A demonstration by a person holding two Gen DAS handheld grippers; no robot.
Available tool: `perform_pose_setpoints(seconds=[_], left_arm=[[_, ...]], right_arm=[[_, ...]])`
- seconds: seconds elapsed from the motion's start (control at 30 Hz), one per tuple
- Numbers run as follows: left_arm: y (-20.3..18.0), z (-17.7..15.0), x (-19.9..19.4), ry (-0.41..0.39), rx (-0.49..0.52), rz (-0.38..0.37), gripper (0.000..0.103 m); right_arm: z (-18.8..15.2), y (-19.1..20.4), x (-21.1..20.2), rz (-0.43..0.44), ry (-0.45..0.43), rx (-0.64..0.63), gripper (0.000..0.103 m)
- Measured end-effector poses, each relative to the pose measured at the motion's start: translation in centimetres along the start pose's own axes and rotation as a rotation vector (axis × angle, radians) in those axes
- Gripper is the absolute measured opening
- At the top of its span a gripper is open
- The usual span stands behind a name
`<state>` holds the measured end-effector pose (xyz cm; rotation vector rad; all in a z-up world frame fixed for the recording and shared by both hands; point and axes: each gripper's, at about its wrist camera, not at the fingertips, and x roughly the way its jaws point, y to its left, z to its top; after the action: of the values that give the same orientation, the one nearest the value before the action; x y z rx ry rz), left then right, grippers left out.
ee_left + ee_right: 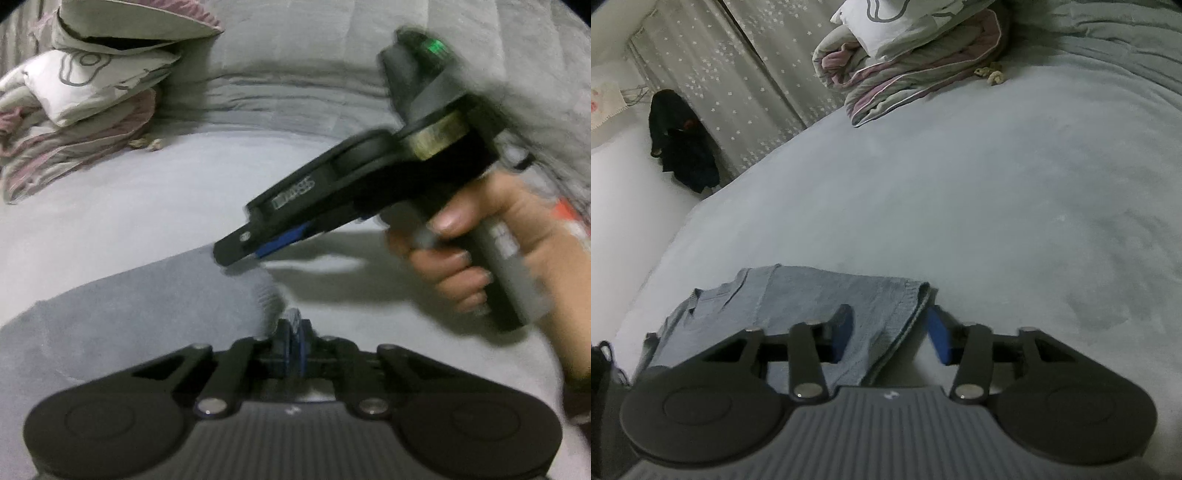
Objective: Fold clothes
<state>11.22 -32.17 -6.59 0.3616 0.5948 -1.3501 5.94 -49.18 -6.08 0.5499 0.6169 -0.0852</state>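
Down on the pale grey bed (960, 184), the folded blue-grey knit garment (820, 299) lies near its front edge. The left hand-held gripper (293, 325) has its blue pads pressed together, pinching a fold of that cloth. The right hand-held gripper (890, 328) stands partly open, straddling the garment's folded right edge, its pads not pressing it. A rumpled pink-and-grey quilt (905, 70) sits at the far end.
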Motion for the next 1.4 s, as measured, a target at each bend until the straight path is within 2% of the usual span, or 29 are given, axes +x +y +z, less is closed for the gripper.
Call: perform_pose_setpoints(seconds=[0.03,0.1,0.17,0.23,0.33,0.37,0.4,0.43,0.5,0.67,0.8,1.0,1.07,1.17,1.33,1.4], left_arm=[[0.0,0.0,-0.1,-0.006,-0.017,-0.029,0.004],[0.1,-0.4,0.6,0.008,-0.037,-0.036,0.005],[0.4,-0.8,1.2,0.018,-0.064,-0.047,0.006],[0.7,-0.6,1.1,0.009,-0.093,-0.067,0.007],[0.5,-0.5,0.2,-0.008,-0.097,-0.072,0.020],[0.4,-0.5,-0.2,-0.014,-0.093,-0.068,0.024],[0.5,-0.3,-0.5,-0.019,-0.092,-0.064,0.026],[0.5,-0.3,-0.9,-0.023,-0.091,-0.058,0.031],[0.5,-0.3,-1.7,-0.020,-0.092,-0.033,0.039],[1.2,-0.9,-4.1,-0.017,-0.104,0.047,0.044],[3.2,-2.4,-7.2,-0.031,-0.164,0.146,0.045],[7.0,-5.9,-12.9,-0.037,-0.268,0.366,0.052],[8.2,-7.2,-14.3,-0.036,-0.299,0.471,0.054],[9.5,-8.9,-15.4,-0.040,-0.338,0.594,0.054],[10.9,-11.8,-15.6,-0.075,-0.403,0.728,0.056],[11.2,-12.1,-15.7,-0.079,-0.422,0.716,0.058]], right_arm=[[0.0,0.0,0.1,-0.013,-0.005,-0.002,0.027],[-0.1,-0.1,0.2,-0.037,-0.017,-0.007,0.017],[-0.1,-0.1,0.4,-0.059,-0.024,-0.019,0.012],[-0.1,0.1,0.5,-0.073,-0.027,-0.037,0.012],[-0.1,0.4,0.3,-0.085,-0.048,-0.058,0.012],[0.0,0.4,0.2,-0.088,-0.059,-0.063,0.016],[0.1,0.6,0.0,-0.089,-0.074,-0.067,0.024],[0.3,0.7,-0.3,-0.084,-0.093,-0.070,0.024],[0.4,1.0,-0.6,-0.063,-0.123,-0.078,0.024],[0.3,2.2,0.0,-0.053,-0.119,-0.138,0.024],[0.2,2.8,1.0,-0.075,-0.095,-0.162,0.025],[-0.1,3.3,2.0,-0.111,-0.072,-0.180,0.025],[-0.1,3.3,2.1,-0.117,-0.072,-0.182,0.027],[-0.2,3.7,2.4,-0.127,-0.074,-0.184,0.037],[-0.6,4.9,3.0,-0.168,-0.071,-0.230,0.041],[-0.7,5.2,3.2,-0.183,-0.075,-0.233,0.043]])
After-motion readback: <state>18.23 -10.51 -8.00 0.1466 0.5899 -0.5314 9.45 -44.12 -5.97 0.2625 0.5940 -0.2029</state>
